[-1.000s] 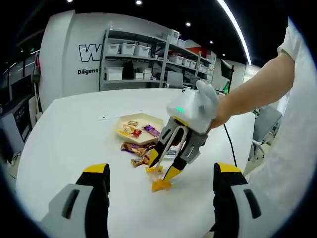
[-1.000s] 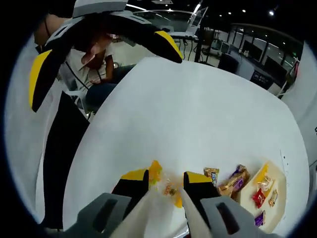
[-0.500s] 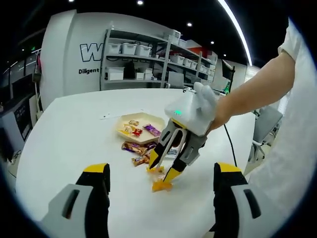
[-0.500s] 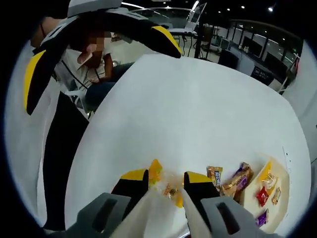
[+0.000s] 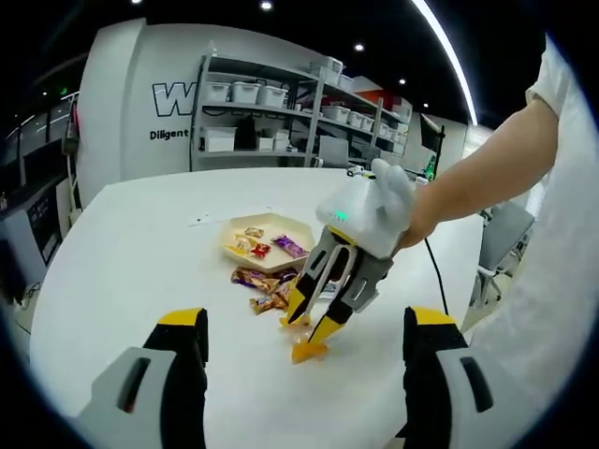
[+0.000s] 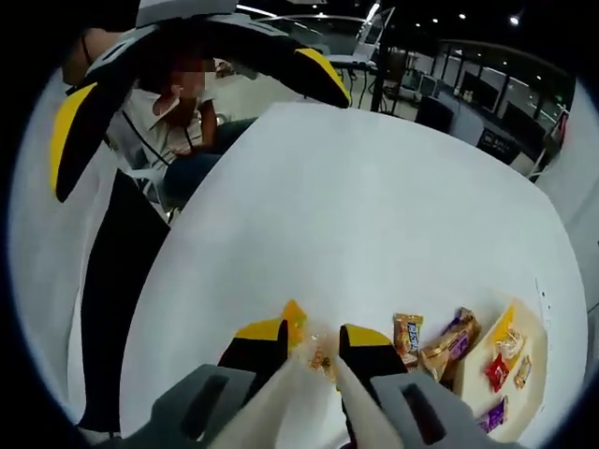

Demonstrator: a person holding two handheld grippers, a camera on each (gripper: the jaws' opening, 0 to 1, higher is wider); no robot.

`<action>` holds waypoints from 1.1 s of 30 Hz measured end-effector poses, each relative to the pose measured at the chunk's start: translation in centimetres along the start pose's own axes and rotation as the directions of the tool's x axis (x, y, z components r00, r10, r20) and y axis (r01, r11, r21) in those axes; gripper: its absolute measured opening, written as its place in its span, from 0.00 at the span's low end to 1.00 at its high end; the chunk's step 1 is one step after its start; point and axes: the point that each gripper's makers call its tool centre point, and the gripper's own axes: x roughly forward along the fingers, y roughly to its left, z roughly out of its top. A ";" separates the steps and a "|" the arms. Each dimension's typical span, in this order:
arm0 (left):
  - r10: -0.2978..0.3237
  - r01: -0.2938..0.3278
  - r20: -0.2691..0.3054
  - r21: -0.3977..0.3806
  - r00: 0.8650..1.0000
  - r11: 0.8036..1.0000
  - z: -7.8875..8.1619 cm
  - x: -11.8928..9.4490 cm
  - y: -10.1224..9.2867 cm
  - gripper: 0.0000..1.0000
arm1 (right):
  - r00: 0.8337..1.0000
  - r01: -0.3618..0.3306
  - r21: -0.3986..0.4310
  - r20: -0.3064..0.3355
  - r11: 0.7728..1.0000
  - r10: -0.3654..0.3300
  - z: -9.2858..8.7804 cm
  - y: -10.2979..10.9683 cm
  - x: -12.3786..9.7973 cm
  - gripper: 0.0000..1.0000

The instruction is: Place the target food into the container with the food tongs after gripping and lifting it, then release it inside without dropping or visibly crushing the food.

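Observation:
An orange-wrapped candy [image 5: 307, 351] lies on the white table [image 5: 131, 262]. The white food tongs [image 5: 328, 271] reach down to it, and my right gripper [image 5: 316, 316] is shut on the tongs. In the right gripper view the tongs [image 6: 281, 398] run between the yellow-tipped jaws of the right gripper [image 6: 314, 339], and their tips pinch the candy [image 6: 319, 357]. The container is a beige hexagonal tray [image 5: 281, 224] with several wrapped candies in it, beyond the gripper; it shows again as the tray [image 6: 535, 329]. My left gripper [image 5: 306, 323] stays open, low and short of the candy.
Loose candies [image 5: 255, 279] lie between the tray and the tongs, and again as candies [image 6: 409, 332] beside the right jaw. A person's arm [image 5: 487, 159] holds the right gripper. Shelving [image 5: 271, 112] stands behind the table. The left gripper [image 6: 201, 140] hangs open overhead.
The right gripper's jaws have drawn a little closer together on the tongs around the candy. The left gripper has stayed put and open.

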 end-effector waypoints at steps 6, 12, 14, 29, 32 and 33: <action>-0.003 0.003 0.000 0.002 1.000 1.000 0.0 0.1 0.1 0.83 | 1.000 -0.003 0.014 0.012 1.000 0.003 0.0 0.1 -0.2 0.14; -0.006 0.006 -0.001 0.003 1.000 1.000 0.0 0.1 -0.1 0.83 | 1.000 0.000 0.014 0.012 1.000 0.000 -0.2 0.2 -0.7 0.13; -0.007 0.007 -0.002 0.005 1.000 1.000 0.0 0.2 -0.2 0.83 | 1.000 0.004 0.008 0.012 1.000 -0.004 -0.2 0.1 -1.0 0.13; -0.032 0.032 0.003 0.025 0.999 0.999 0.5 0.8 -0.9 0.83 | 0.997 0.068 0.003 0.025 0.998 -0.068 0.5 -2.0 -4.1 0.14; -0.035 0.034 0.004 0.029 0.999 0.999 0.6 0.8 -1.1 0.83 | 0.998 0.067 -0.001 0.012 0.998 -0.067 0.0 -1.9 -4.2 0.15; -0.036 0.036 0.004 0.029 0.999 0.999 0.7 0.8 -1.1 0.83 | 0.998 0.070 0.010 0.004 0.998 -0.070 -0.3 -2.0 -4.2 0.15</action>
